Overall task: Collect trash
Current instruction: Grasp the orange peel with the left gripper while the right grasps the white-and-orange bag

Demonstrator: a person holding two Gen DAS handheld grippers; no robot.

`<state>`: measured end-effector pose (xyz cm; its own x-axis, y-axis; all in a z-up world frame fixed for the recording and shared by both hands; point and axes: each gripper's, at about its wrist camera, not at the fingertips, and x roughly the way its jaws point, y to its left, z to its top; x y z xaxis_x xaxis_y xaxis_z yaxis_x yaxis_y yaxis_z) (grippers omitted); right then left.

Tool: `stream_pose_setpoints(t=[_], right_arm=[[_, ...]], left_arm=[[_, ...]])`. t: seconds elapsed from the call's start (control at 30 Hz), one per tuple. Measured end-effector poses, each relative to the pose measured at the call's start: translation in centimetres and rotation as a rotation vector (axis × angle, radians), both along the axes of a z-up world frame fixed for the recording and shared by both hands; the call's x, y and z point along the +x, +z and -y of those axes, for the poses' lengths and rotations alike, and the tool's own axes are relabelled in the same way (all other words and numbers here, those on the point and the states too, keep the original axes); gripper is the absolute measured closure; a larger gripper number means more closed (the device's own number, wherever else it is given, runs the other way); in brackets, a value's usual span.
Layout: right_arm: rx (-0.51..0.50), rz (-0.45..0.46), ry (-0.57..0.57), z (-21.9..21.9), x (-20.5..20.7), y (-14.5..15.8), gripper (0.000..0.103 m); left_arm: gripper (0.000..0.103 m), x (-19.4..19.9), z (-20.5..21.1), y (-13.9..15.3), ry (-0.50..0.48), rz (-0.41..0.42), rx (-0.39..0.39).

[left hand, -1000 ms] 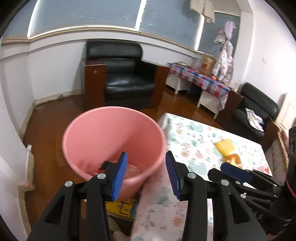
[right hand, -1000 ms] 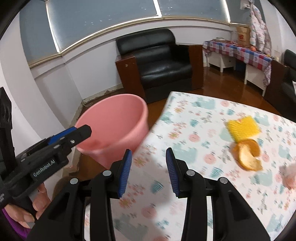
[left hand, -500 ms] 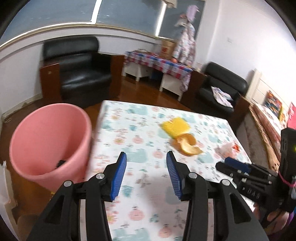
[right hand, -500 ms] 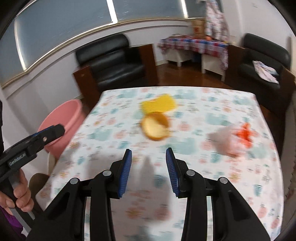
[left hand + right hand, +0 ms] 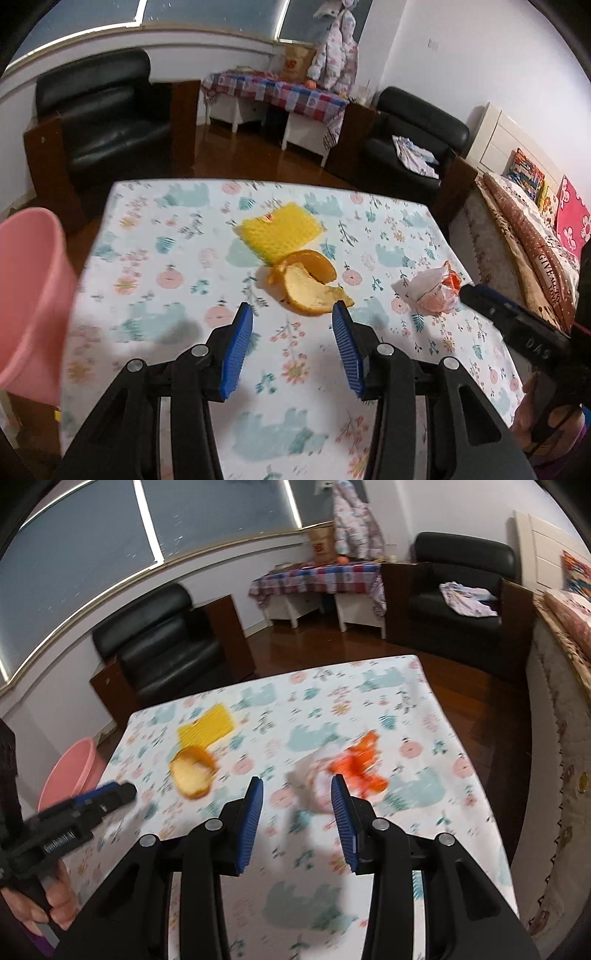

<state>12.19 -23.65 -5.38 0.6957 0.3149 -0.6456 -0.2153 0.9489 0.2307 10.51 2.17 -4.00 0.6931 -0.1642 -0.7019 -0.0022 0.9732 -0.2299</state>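
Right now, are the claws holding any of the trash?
No. The left claw and right claw are both open and hold nothing; the curled orange peel and crumpled white-and-orange wrapper lie on the table.

On the table [image 5: 155,236] lie a yellow mesh sleeve [image 5: 282,229], a curled orange peel [image 5: 308,282] touching it at five o'clock, and a crumpled wrapper [image 5: 434,291] at three o'clock. Pink bin [image 5: 27,295] at nine.
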Motion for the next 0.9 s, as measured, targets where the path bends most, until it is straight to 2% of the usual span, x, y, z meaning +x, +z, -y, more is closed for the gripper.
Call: stream_pose_setpoints(t=[0.07, 0.2, 0.47, 0.57, 0.6, 0.63, 0.73, 0.8, 0.9], right_arm=[[0.008, -0.001, -0.021, 0.6, 0.7, -0.2, 0.064], [0.019, -0.011, -0.037, 1.3, 1.5, -0.7, 0.064], [0.03, -0.032, -0.051, 2.1, 2.2, -1.5, 0.064], [0.038, -0.035, -0.054, 2.3, 2.2, -1.7, 0.064], [0.04, -0.038, -0.053, 2.3, 2.2, -1.7, 0.064], [0.043, -0.042, -0.053, 2.4, 2.3, -1.8, 0.064], [0.047, -0.051, -0.056, 2.4, 2.3, -2.0, 0.063], [0.05, -0.058, -0.061, 2.4, 2.4, -2.1, 0.057], [0.053, -0.073, -0.064, 2.3, 2.7, -2.6, 0.056]], left_arm=[[0.059, 1.1, 0.5, -1.0, -0.003, -0.023, -0.01], [0.066, 2.9, 1.0, -2.1, 0.003, -0.041, -0.009], [0.067, 5.8, 1.1, -3.7, 0.034, -0.087, -0.018], [0.079, 6.3, 1.3, -4.1, 0.04, -0.099, -0.014], [0.09, 6.3, 1.2, -4.2, 0.044, -0.094, -0.007], [0.095, 6.3, 1.2, -4.2, 0.038, -0.097, -0.012], [0.099, 5.8, 0.9, -3.8, 0.034, -0.079, -0.03], [0.1, 5.2, 0.9, -3.4, 0.028, -0.063, -0.027], [0.1, 4.0, 0.8, -2.5, 0.017, -0.039, -0.028]])
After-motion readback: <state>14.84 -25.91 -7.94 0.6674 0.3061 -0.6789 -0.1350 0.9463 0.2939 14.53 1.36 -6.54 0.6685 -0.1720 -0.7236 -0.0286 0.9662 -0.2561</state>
